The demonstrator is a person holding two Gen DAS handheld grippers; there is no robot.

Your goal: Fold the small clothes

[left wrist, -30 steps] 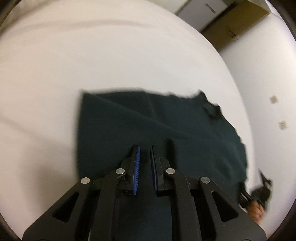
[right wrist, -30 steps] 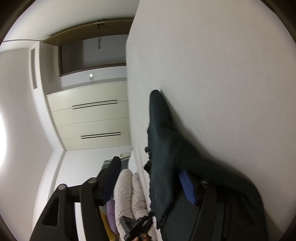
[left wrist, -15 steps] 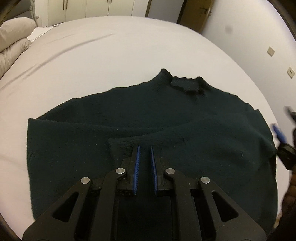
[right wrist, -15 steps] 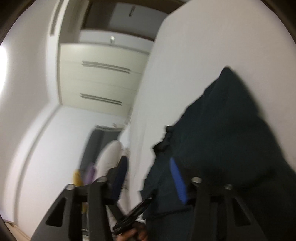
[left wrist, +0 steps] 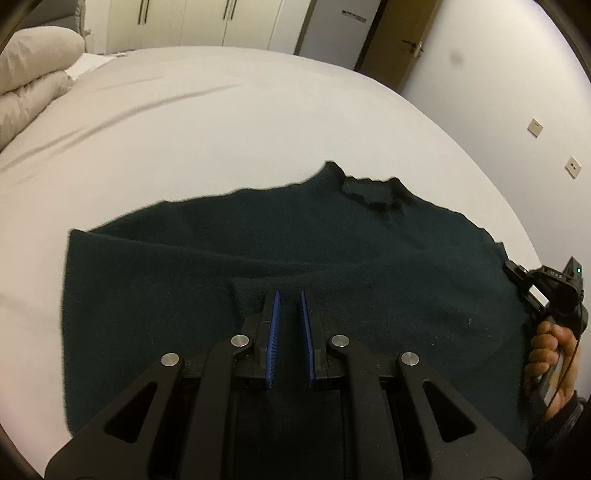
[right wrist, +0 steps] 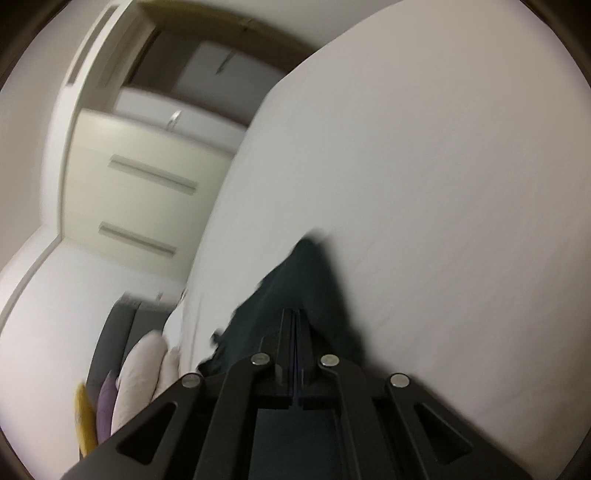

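Observation:
A dark green knit sweater (left wrist: 332,258) lies spread on the white bed (left wrist: 221,129), its collar at the far side and a sleeve folded across the body. My left gripper (left wrist: 288,295) hovers over the sweater's near middle, its blue pads a small gap apart and empty. My right gripper (right wrist: 295,314) is tilted sideways, with its fingers pressed together over the sweater (right wrist: 295,280); no cloth shows between them. In the left wrist view the right gripper's body (left wrist: 550,291) and the hand holding it sit at the sweater's right edge.
Beige pillows (left wrist: 33,81) lie at the far left of the bed. Cream wardrobe doors (left wrist: 184,18) and a brown door (left wrist: 399,44) stand behind the bed. Pillows and coloured cushions (right wrist: 129,373) show in the right wrist view.
The sweater has been laid flat from a bunched, lifted state. My right gripper let go of the cloth and closed empty. My left gripper pulled back slightly and its pads opened a little.

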